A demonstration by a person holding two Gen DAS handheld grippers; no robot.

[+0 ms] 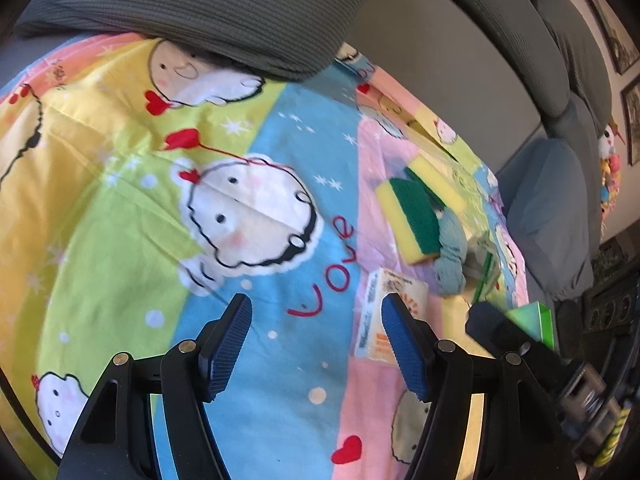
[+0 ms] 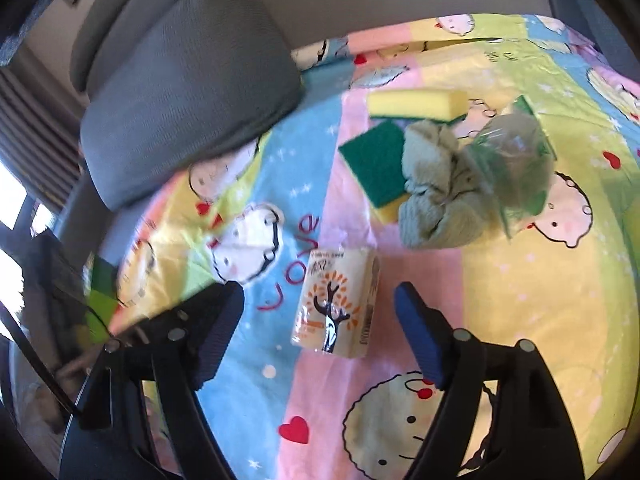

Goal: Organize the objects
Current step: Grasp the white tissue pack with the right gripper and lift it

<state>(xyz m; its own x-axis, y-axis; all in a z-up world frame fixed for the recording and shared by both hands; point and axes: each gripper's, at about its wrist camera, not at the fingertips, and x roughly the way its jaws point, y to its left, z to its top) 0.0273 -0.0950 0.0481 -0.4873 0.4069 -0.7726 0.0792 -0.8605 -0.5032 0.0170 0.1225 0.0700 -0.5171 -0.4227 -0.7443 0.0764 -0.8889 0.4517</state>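
A colourful cartoon sheet [image 1: 120,208] covers the surface. On it lies a small tissue pack [image 2: 336,304] printed with an orange tree. My right gripper [image 2: 318,292] is open, its blue pads either side of the pack without touching it. Beyond the pack lie two yellow-and-green sponges [image 2: 376,168] [image 2: 416,106], a crumpled grey-green cloth [image 2: 436,204] and a clear plastic bag [image 2: 512,160]. My left gripper [image 1: 316,300] hangs open over bare sheet, with nothing between its fingers. The tissue pack [image 1: 384,312] lies just beyond its right finger, with the sponges [image 1: 412,220] and cloth [image 1: 452,248] farther off.
A grey ribbed pillow [image 1: 200,12] rests on the far part of the sheet, also seen as the pillow [image 2: 188,120] at left. Grey sofa cushions [image 1: 548,208] line the right side. A green object [image 1: 536,320] sits by a black gripper part at the sheet's edge.
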